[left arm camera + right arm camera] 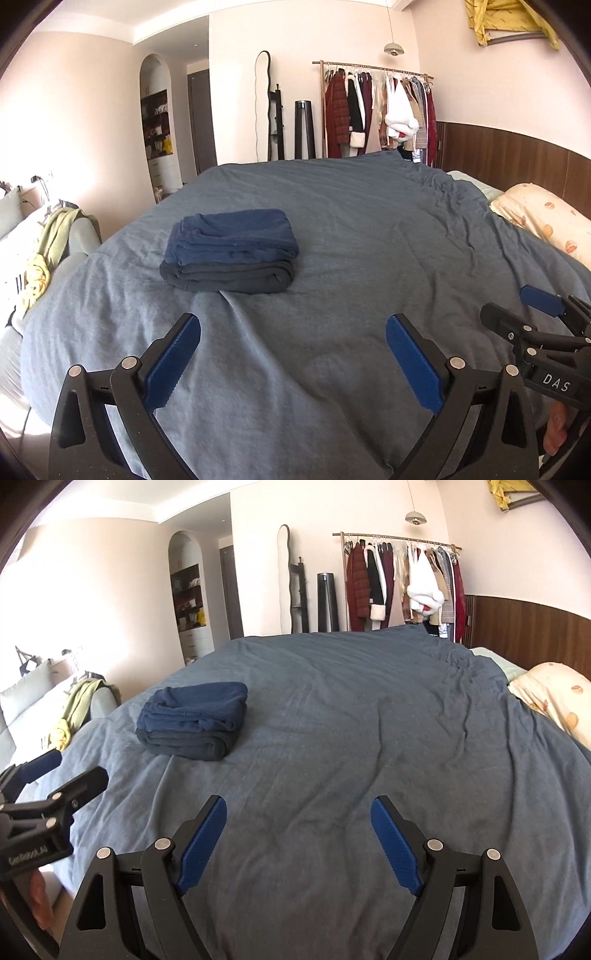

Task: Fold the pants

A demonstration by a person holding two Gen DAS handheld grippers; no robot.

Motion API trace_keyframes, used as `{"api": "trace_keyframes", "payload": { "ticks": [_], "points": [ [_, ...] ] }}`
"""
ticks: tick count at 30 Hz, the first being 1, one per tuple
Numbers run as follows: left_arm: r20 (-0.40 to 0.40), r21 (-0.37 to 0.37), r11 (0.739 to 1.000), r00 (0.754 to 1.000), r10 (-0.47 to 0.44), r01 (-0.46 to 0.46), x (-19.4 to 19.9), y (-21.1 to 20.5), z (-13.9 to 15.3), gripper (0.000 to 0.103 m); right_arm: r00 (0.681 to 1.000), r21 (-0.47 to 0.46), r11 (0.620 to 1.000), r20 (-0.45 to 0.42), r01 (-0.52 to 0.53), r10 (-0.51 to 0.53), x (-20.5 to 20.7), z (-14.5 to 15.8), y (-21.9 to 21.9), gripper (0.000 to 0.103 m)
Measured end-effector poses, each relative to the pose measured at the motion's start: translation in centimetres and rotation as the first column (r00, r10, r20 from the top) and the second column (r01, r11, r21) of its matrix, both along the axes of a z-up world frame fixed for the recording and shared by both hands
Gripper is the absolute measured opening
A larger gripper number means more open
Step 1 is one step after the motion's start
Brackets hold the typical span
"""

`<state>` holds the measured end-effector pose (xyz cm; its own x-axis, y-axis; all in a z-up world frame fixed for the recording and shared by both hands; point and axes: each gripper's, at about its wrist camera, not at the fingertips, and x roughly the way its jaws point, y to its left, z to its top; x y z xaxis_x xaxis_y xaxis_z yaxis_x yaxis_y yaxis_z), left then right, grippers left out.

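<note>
Two folded pairs of pants lie stacked on the blue-grey duvet (351, 229): a navy pair (236, 236) on top of a darker charcoal pair (225, 277). The stack also shows in the right wrist view (192, 720), left of centre. My left gripper (293, 332) is open and empty, held above the duvet short of the stack. My right gripper (299, 816) is open and empty over bare duvet, right of the stack. The right gripper shows at the right edge of the left wrist view (535, 314), and the left gripper at the left edge of the right wrist view (55, 771).
A patterned pillow (546, 218) lies at the bed's right side by a wooden headboard panel (517, 155). A sofa with green and yellow clothes (48, 251) stands left of the bed. A clothes rack (376, 110), mirror and shelf niche line the far wall.
</note>
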<state>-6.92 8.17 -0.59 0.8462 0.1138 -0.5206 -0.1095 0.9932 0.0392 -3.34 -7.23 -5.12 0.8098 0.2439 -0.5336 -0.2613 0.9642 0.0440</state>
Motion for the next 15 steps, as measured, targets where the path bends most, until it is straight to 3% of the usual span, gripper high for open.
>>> {"api": "trace_keyframes", "payload": {
  "ticks": [15],
  "points": [
    [0.029, -0.004, 1.0, 0.999, -0.015, 0.015, -1.9, -1.4, 1.1, 0.103, 0.998, -0.002, 0.999, 0.055, 0.033, -0.033, -2.8, 1.3, -1.7, 0.081]
  ]
}}
